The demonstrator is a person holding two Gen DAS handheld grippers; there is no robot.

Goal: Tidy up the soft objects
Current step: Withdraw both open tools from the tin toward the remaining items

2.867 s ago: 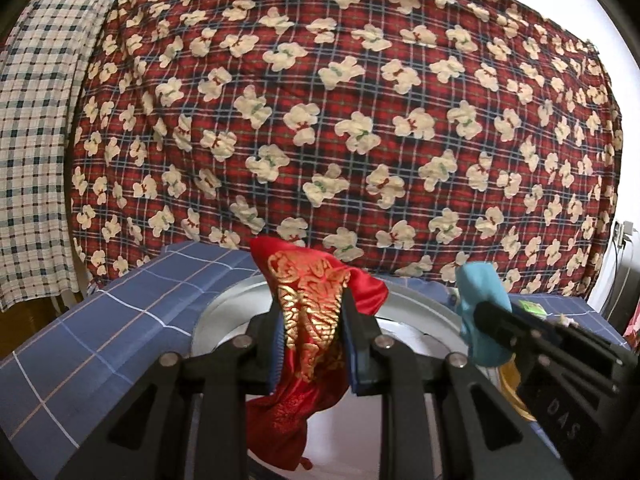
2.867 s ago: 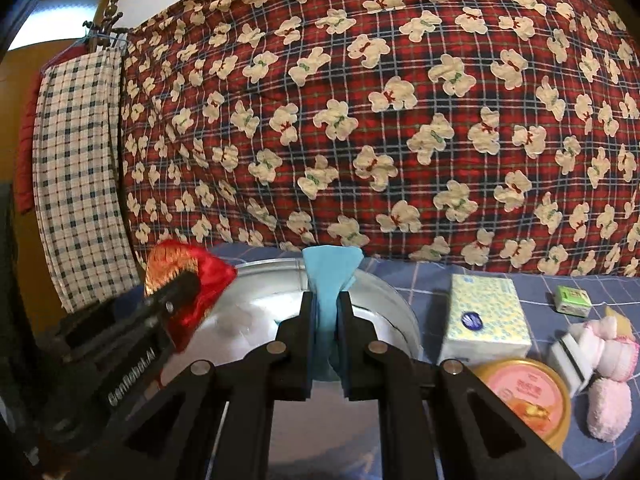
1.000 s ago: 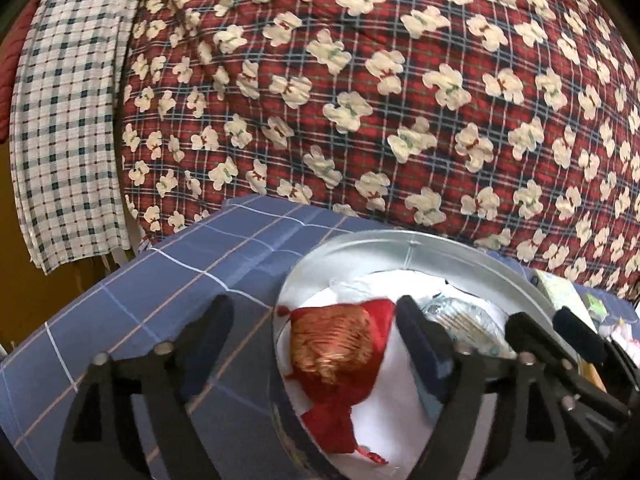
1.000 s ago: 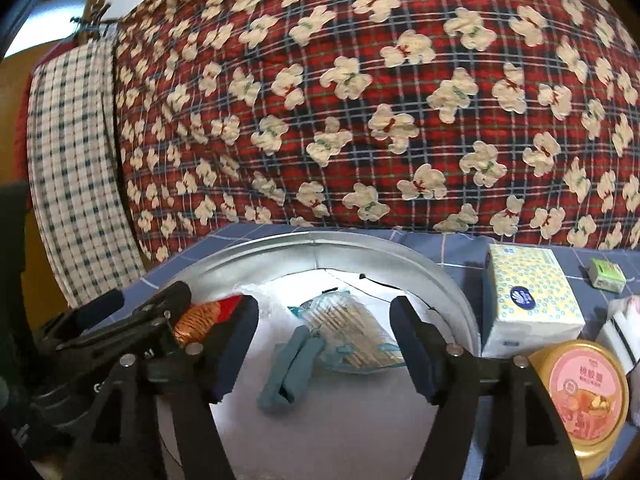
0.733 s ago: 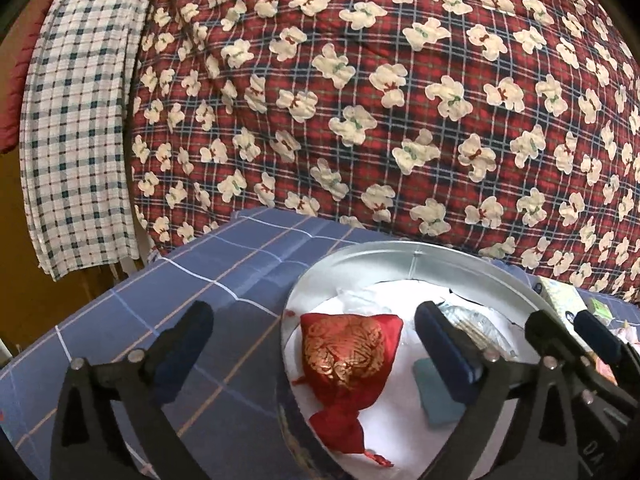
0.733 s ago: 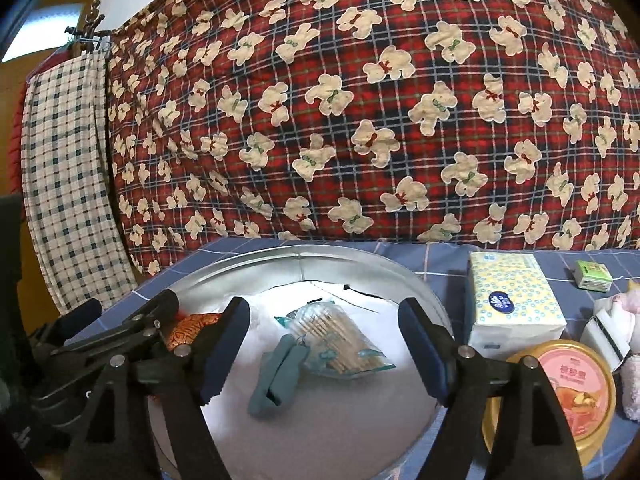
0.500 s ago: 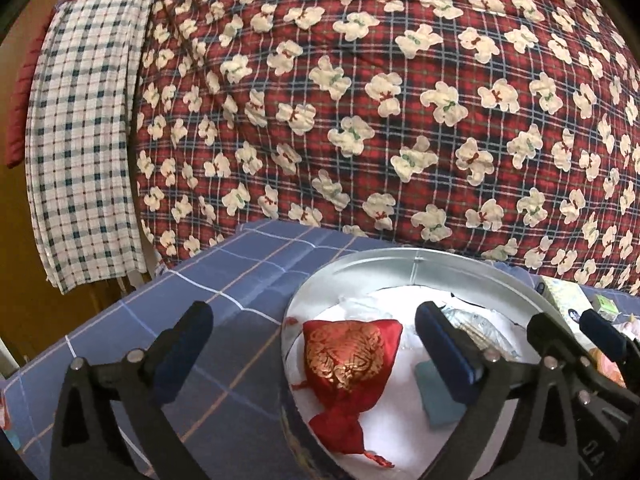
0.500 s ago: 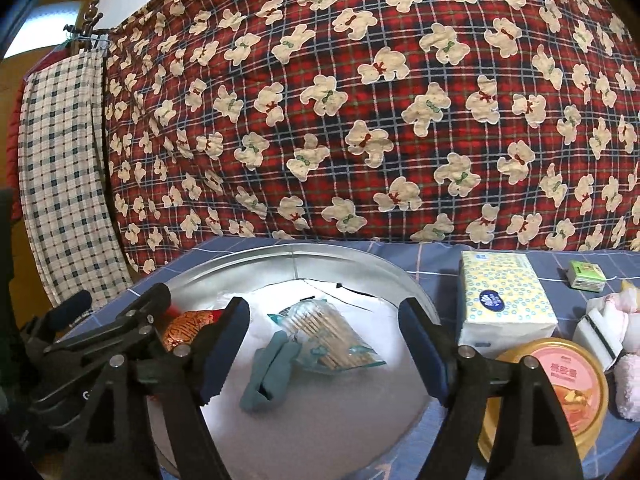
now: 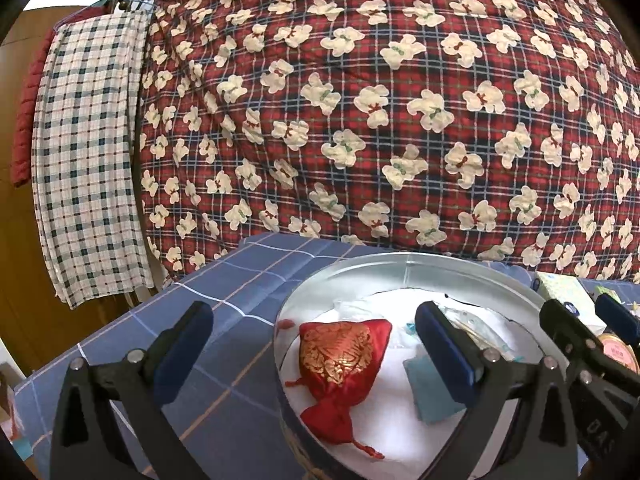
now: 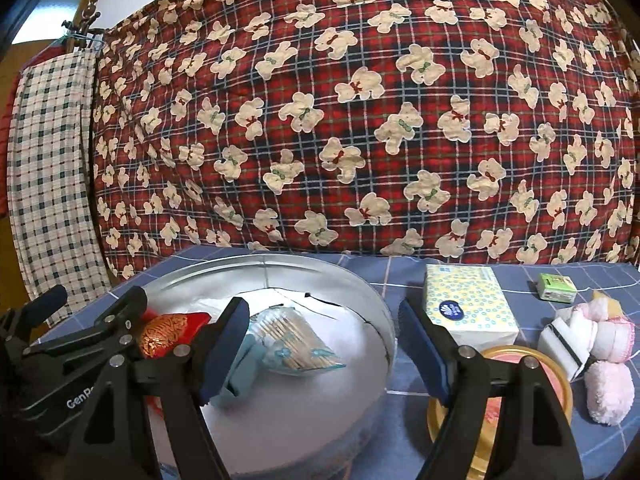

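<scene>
A red and gold satin pouch (image 9: pixel 340 356) lies in the round metal tin (image 9: pixel 404 260) on its white lining; it also shows in the right wrist view (image 10: pixel 168 332). A folded teal cloth (image 9: pixel 430 392) lies beside it, seen too in the right wrist view (image 10: pixel 242 376), next to a clear bag of cotton swabs (image 10: pixel 292 340). My left gripper (image 9: pixel 316 340) is open and empty above the tin's left rim. My right gripper (image 10: pixel 324 340) is open and empty above the tin (image 10: pixel 256 264).
Right of the tin on the blue checked cloth (image 10: pixel 400 268) are a tissue pack (image 10: pixel 468 304), a round pink-lidded box (image 10: pixel 516 364), a small green box (image 10: pixel 556 288) and pink and white soft items (image 10: pixel 600 344). A red teddy-print quilt (image 10: pixel 360 100) hangs behind.
Both grippers have let go: the red pouch and the teal cloth dropped into the tin. Both grippers then opened wide and drew back and up a little.
</scene>
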